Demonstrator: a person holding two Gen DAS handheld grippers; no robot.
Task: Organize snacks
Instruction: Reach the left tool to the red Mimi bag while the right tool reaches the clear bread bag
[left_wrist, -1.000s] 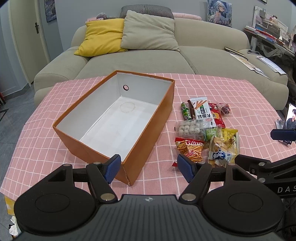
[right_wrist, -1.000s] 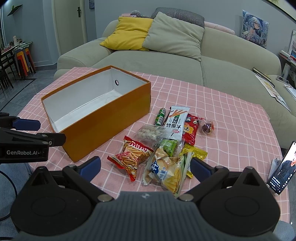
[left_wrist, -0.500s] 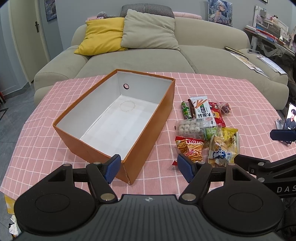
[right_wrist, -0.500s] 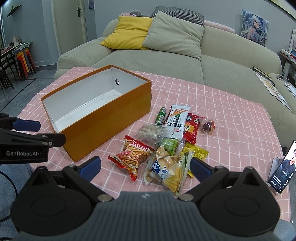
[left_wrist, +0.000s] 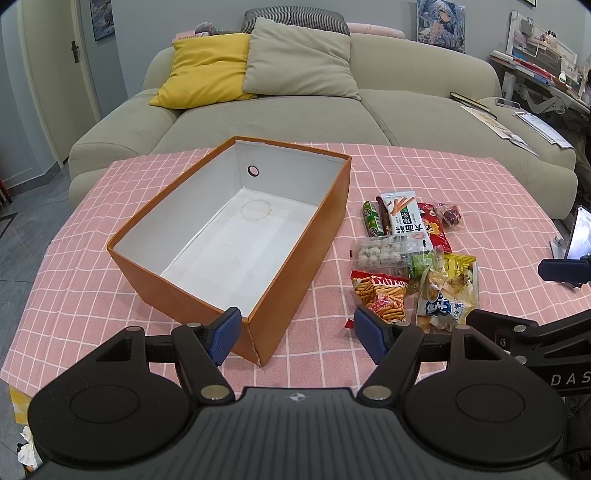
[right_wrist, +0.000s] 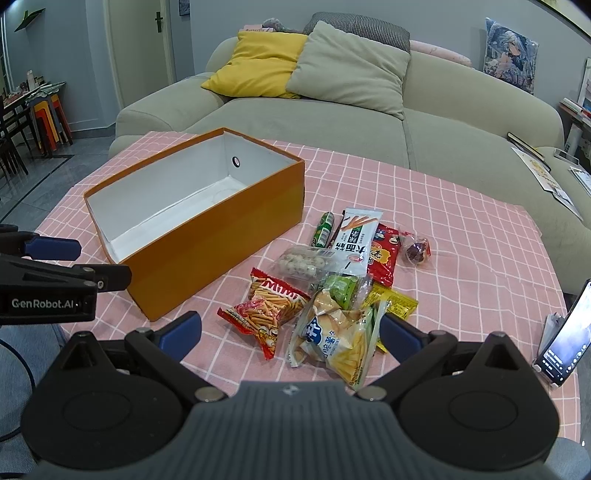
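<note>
An open orange cardboard box (left_wrist: 295, 254), white inside and with nothing in it, stood on the counter (left_wrist: 110, 280) under a pink checked cloth. Just to the right of it lay the snacks in a loose pile, none of them in the box. Nearest the tongs were a red bag of stick crackers (right_wrist: 269, 306) and a clear bag of potato chips (right_wrist: 340, 336), the chips overlapping a small green packet (right_wrist: 343, 288) and a yellow packet (right_wrist: 395, 301). Behind these lay a clear pack of round white balls (right_wrist: 303, 262), a white packet printed with brown sticks (right_wrist: 356, 240), a red packet (right_wrist: 384, 254), a green roll (right_wrist: 324, 229) and a small wrapped dark sweet (right_wrist: 417, 248).

The left tongs (left_wrist: 297, 334) hung released, jaws wide, over the box's near corner, gripping nothing. The right tongs (right_wrist: 290, 332) were released too, jaws spread above the crackers and chips without touching them. A phone (right_wrist: 565, 336) stood propped at the counter's right edge. A sofa (left_wrist: 332, 118) with a yellow cushion (left_wrist: 207, 70) sat behind.
</note>
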